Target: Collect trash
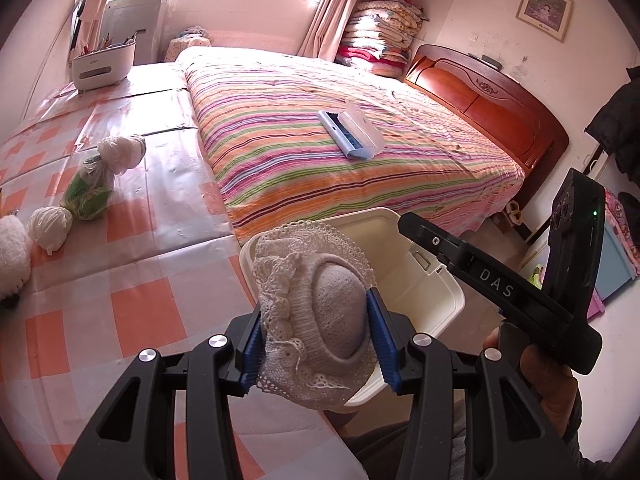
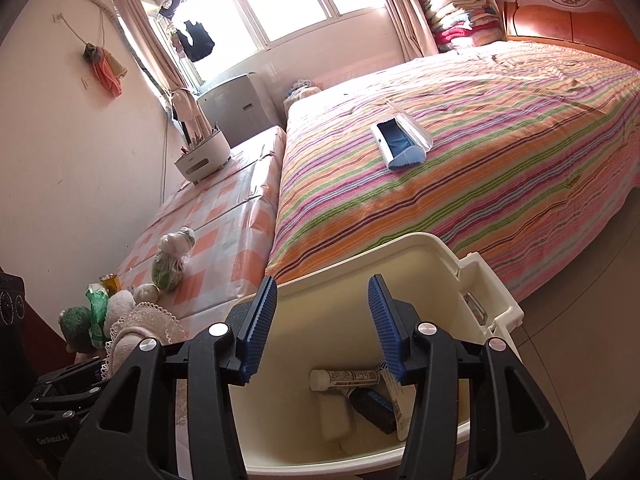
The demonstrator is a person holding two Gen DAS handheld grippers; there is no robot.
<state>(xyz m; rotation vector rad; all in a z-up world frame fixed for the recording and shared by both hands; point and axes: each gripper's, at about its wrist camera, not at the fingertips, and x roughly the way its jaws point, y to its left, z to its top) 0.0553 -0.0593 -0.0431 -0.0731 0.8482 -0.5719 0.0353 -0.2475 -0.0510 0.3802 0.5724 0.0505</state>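
Note:
My left gripper (image 1: 316, 336) is shut on a small white lace hat (image 1: 312, 312) and holds it at the near left rim of a cream plastic bin (image 1: 436, 280). The hat also shows at the left edge of the right wrist view (image 2: 136, 332). My right gripper (image 2: 320, 320) is open and empty above the bin (image 2: 400, 264). Inside the bin lie a white tube (image 2: 344, 379), a dark bottle (image 2: 372, 406) and a white piece. Wrapped white balls (image 1: 50, 224) and a green bag (image 1: 88, 192) lie on the checked table cover (image 1: 132, 304).
A striped bed (image 1: 340, 140) fills the middle, with a blue and white lint brush (image 1: 350, 134) on it. A white desk organiser (image 1: 104, 62) stands at the table's far end. A wooden headboard (image 1: 488, 100) is at the right. Stuffed toys (image 2: 76, 324) sit near the left.

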